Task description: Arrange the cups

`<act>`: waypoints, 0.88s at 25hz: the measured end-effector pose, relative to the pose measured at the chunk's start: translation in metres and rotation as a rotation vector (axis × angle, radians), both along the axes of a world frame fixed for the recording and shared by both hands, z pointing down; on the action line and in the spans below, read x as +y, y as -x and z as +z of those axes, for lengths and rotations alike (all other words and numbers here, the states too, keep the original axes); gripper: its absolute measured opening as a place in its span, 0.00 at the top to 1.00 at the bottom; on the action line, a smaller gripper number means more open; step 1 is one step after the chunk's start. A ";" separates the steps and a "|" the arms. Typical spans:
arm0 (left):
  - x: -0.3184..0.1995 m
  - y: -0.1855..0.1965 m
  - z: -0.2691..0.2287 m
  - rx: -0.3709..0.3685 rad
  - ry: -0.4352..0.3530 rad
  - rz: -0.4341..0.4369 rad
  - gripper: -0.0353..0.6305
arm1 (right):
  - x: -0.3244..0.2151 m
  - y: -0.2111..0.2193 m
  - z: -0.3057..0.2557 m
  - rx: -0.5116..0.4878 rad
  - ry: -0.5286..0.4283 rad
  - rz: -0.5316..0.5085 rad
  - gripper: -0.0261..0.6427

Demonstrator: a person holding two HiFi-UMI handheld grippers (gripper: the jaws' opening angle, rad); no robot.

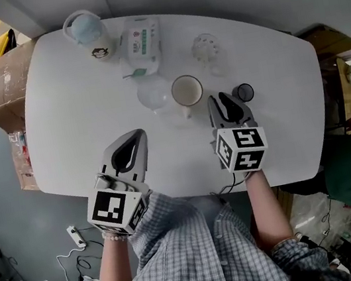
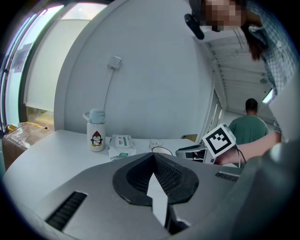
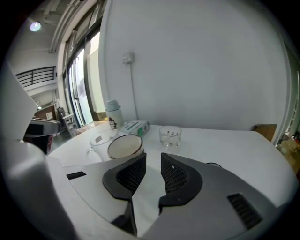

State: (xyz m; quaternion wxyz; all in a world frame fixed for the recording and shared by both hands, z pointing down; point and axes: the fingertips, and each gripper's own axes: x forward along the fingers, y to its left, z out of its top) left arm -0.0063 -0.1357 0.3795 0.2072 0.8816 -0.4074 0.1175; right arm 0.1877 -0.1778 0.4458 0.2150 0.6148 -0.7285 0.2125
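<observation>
L tongs [image 1: 137, 135] shut, tips together, nothing held, over bare table [image 1: 71, 121] at the near edge. R tongs [image 1: 220, 100] a crack apart, empty, just beside the cream cup [image 1: 187, 90], not touching it.

Cups sit mid-table: cream cup touching or nearly touching the clear mug [image 1: 153, 95] on its left; in the R gripper view the mug's handle points left. Small glass [image 1: 205, 47] stands apart, further back and to the right. Small black round thing [image 1: 244, 92] lies just right of R tongs; can't tell what it is.

Back of table: penguin bottle [image 1: 86, 34] at far left, wipes pack [image 1: 142, 43] beside it. Cardboard box [image 1: 1, 83] off the table's left end.
</observation>
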 end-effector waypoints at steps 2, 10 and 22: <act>0.000 0.001 0.002 -0.005 0.003 -0.001 0.93 | -0.015 -0.009 0.005 0.033 0.000 0.018 0.81; 0.000 0.005 0.005 -0.020 0.020 -0.005 0.93 | -0.059 -0.019 0.044 0.144 0.071 0.046 0.81; -0.003 0.008 0.011 -0.033 0.039 -0.016 0.93 | -0.087 -0.015 0.059 0.058 0.106 0.013 0.86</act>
